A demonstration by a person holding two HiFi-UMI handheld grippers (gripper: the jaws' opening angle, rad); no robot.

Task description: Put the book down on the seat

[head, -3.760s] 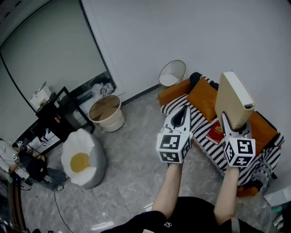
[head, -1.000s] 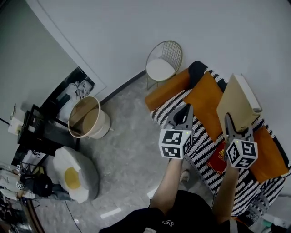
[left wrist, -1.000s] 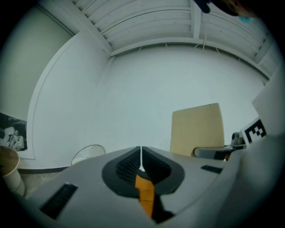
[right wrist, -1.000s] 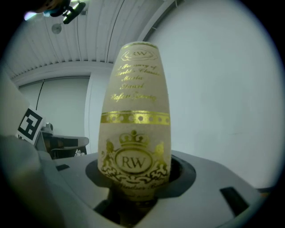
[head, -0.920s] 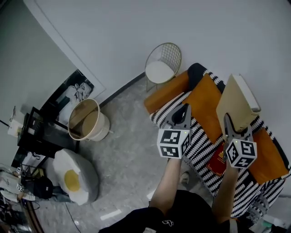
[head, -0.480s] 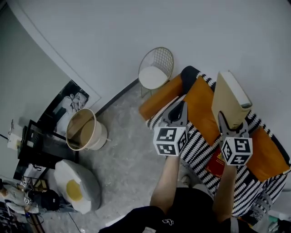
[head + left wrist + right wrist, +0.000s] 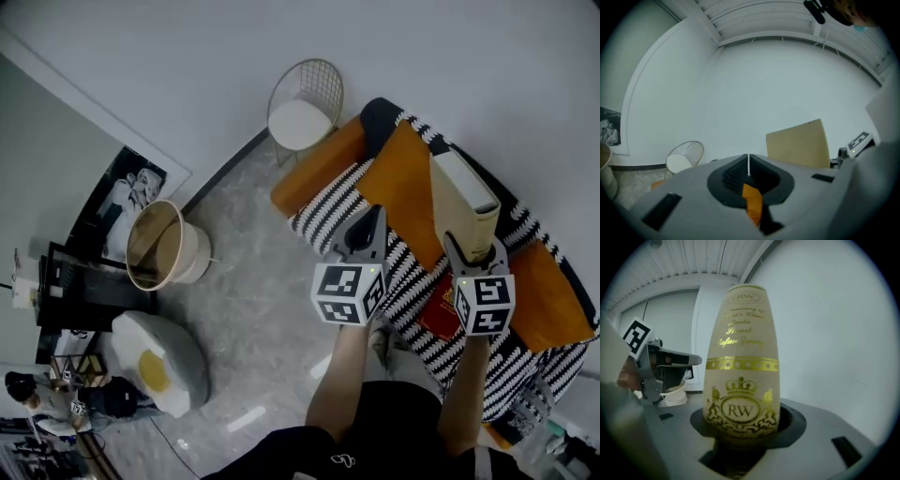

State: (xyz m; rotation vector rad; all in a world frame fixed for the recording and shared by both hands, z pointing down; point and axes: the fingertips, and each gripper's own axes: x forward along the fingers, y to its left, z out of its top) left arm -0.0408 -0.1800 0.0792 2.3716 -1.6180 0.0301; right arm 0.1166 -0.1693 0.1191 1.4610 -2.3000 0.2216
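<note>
The right tongs [image 7: 465,246] grip the lower end of the book [image 7: 459,199], their jaws held partly apart by its thickness. In the right gripper view the spine [image 7: 743,357] rises straight out from between them. The left tongs [image 7: 372,221] are closed and empty, their jaws meeting in a thin seam and touching nothing.

The book is a thick hardback with a matt, cream-tan cover. A white page block shows along its top edge. The rounded spine carries gilt lettering, a dotted gilt band and a crowned "RW" crest.

The book stands nearly upright in the air above the sofa seat [image 7: 417,281] and does not touch it. The seat is draped in a black-and-white striped throw, and a plump orange cushion [image 7: 405,183] sits along its back edge. The book hangs over the rear part of the seat, close beside that cushion. It is to the right of the left tongs and clear of them.
</note>
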